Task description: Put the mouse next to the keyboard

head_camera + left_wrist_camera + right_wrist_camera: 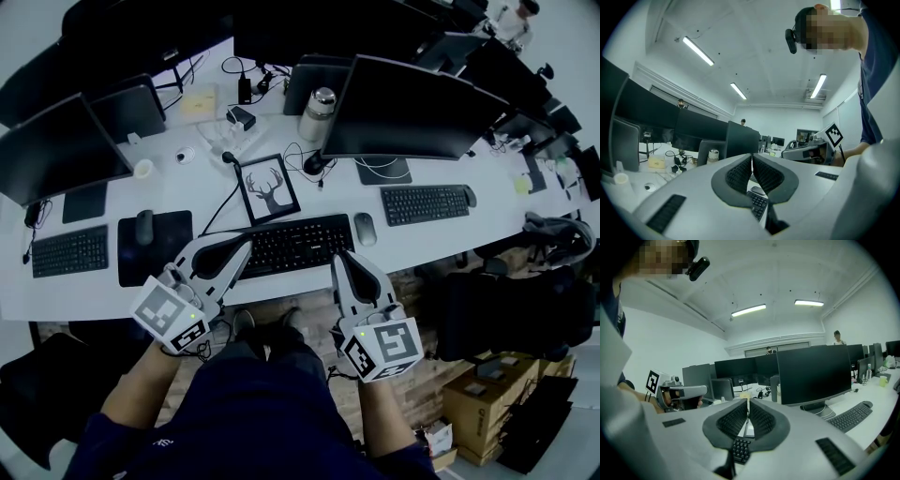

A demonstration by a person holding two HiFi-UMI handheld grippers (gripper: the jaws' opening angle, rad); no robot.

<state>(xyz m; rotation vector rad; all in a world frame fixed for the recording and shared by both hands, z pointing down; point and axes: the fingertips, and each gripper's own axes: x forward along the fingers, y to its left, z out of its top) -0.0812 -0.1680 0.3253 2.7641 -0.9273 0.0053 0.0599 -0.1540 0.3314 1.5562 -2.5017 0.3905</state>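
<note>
Mouse [365, 228] just beside right end of keyboard [295, 246], L gripper [241, 249] jaws closed, empty, R gripper [341, 262] jaws closed, empty

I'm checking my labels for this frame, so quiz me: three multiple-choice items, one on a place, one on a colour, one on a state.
1. The mouse by the centre keyboard lies: A at its right end; B on the deer picture; C under the bottle.
2. That keyboard is: A white; B black; C red.
3. The right tongs are: A shut, empty; B gripping the mouse; C wide open.
Answers: A, it sits just off the keyboard's right end; B, black keys and frame; A, jaws meet with nothing between.
</note>
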